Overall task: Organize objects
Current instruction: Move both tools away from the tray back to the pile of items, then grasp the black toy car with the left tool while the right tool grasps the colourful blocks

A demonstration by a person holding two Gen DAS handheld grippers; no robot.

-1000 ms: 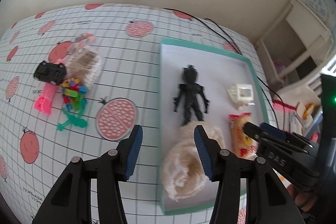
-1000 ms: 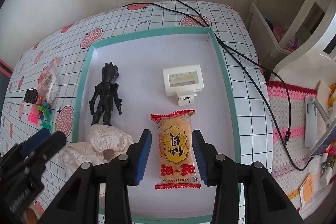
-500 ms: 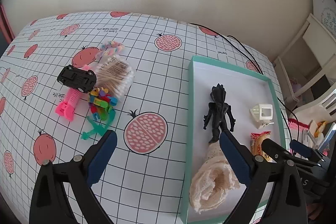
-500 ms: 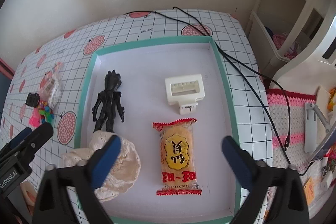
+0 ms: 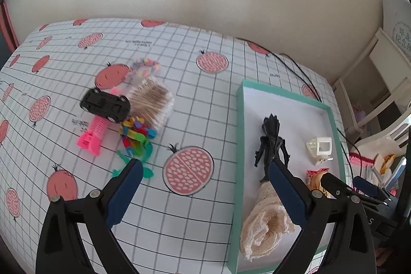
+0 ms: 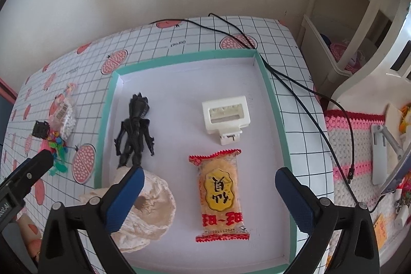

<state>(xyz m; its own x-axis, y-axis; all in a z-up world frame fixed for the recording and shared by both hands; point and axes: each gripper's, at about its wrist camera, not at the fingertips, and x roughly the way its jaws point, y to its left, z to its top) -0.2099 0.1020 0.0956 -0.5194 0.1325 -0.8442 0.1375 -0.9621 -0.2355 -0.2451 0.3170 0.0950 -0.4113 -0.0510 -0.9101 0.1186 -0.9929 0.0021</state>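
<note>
A teal-rimmed white tray (image 6: 269, 104) (image 5: 240, 120) holds a black figure (image 6: 134, 127) (image 5: 271, 143), a white clip (image 6: 226, 117) (image 5: 319, 148), a red-and-yellow snack packet (image 6: 221, 194) (image 5: 314, 177) and a cream lace cloth (image 6: 151, 212) (image 5: 264, 225). Left of the tray lie a black toy car (image 5: 105, 104), a bag of cotton swabs (image 5: 151, 99), a pink comb (image 5: 93, 135) and colourful plastic pieces (image 5: 136, 138). My left gripper (image 5: 205, 191) is open above the tablecloth by the tray's left rim. My right gripper (image 6: 209, 197) is open, hovering over the snack packet.
Black cables (image 6: 295, 84) run across the tray's far right corner and off the table. A crocheted mat (image 6: 359, 153) with small items lies to the right. White shelving (image 6: 341, 25) stands beyond the table's right edge. A wall backs the table.
Both grippers have opened wide from a narrow gap. The left gripper drew back and swung left, away from the lace cloth. The right gripper rose slightly over the snack packet.
</note>
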